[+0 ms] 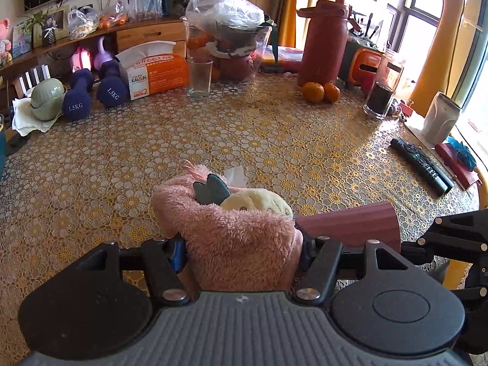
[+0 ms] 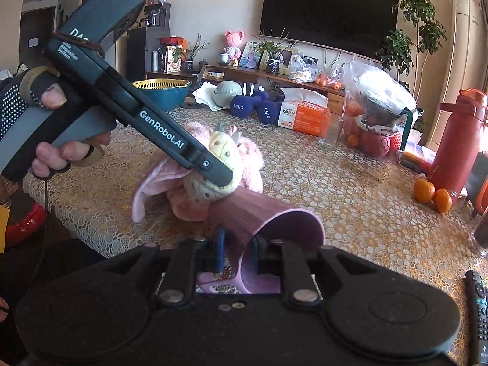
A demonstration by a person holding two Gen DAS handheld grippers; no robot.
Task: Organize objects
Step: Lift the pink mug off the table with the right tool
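The round surface wears a gold lace-patterned cover and carries most of the clutter along its far edge: a red water jug with two mandarins at its foot, an orange tissue pack, two blue dumbbells and an empty glass; a black remote lies off to the right. Near the front edge, the pink plush toy sits clamped between the jaws of the left gripper, which are closed around its fluffy body, its cream face pointing away. Just right of it and touching it, the mauve ribbed cup lies tilted, mouth toward the right gripper, whose jaws pinch its rim wall.
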